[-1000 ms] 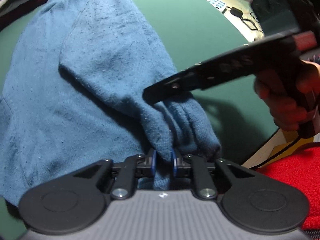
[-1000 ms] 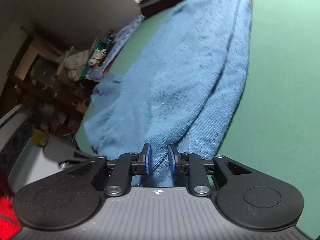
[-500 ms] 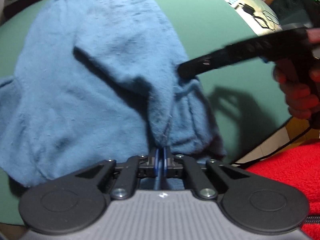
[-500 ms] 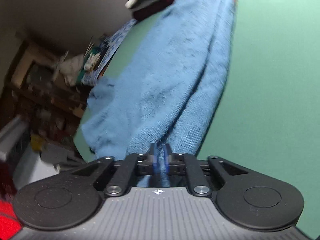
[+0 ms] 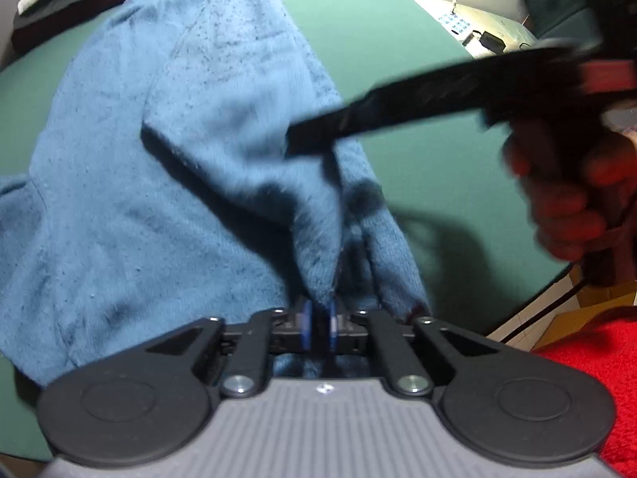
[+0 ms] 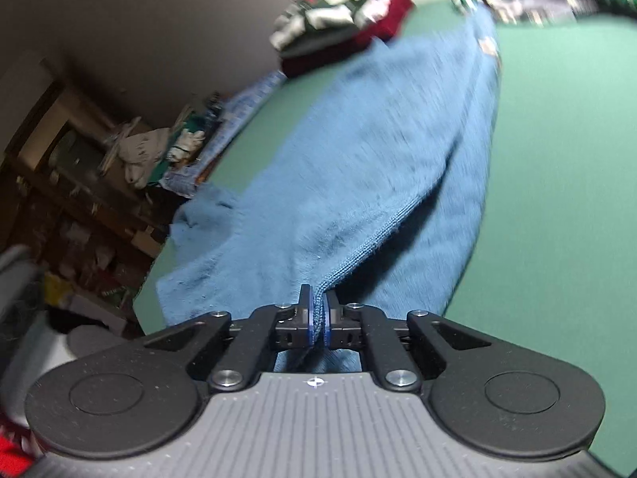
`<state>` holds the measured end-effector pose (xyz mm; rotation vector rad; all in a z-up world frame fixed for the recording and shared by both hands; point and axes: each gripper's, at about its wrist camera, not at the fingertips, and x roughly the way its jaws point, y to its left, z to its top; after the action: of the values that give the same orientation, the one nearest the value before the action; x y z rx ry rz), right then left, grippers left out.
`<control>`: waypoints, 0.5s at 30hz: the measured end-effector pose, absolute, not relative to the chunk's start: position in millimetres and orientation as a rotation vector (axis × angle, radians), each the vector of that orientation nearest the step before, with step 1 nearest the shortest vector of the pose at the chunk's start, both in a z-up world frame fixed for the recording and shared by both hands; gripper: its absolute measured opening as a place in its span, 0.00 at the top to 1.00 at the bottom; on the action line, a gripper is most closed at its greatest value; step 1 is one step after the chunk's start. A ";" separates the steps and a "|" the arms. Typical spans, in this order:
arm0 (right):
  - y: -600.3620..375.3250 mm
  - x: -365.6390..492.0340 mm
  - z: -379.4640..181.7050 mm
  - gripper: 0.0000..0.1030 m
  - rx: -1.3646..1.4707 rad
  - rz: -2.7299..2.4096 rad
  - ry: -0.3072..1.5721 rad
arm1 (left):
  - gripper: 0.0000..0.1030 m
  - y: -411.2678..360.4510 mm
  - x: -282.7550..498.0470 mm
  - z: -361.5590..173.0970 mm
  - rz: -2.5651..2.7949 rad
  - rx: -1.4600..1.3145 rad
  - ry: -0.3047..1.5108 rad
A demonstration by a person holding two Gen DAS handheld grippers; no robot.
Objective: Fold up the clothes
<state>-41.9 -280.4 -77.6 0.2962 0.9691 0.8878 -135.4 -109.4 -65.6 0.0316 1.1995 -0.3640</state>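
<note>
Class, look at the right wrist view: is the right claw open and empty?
No. The right claw is shut on a ribbed edge of the blue sweater, lifting it off the green table.

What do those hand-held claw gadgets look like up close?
Each claw has a ribbed grey body, black arms ending in round discs, silver screws and blue pads. Seen from the side, the right one is a long black bar with a red section; a black cable trails below it.
</note>
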 end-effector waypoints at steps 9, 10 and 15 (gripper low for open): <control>-269.7 -48.0 -89.6 0.94 0.025 0.816 0.973 | 1.00 -117.7 -141.6 -65.3 -0.389 0.114 1.237; -267.7 -49.4 -90.7 0.92 0.011 0.814 0.957 | 1.00 -118.2 -143.0 -62.4 -0.403 0.117 1.226; -280.1 -48.3 -83.5 0.83 0.039 0.813 0.946 | 1.00 -115.1 -152.5 -49.4 -0.484 0.134 1.178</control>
<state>-48.3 -280.1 -83.5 0.0393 0.9461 0.8131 -152.5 -115.1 -49.4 0.1340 1.1785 -0.4839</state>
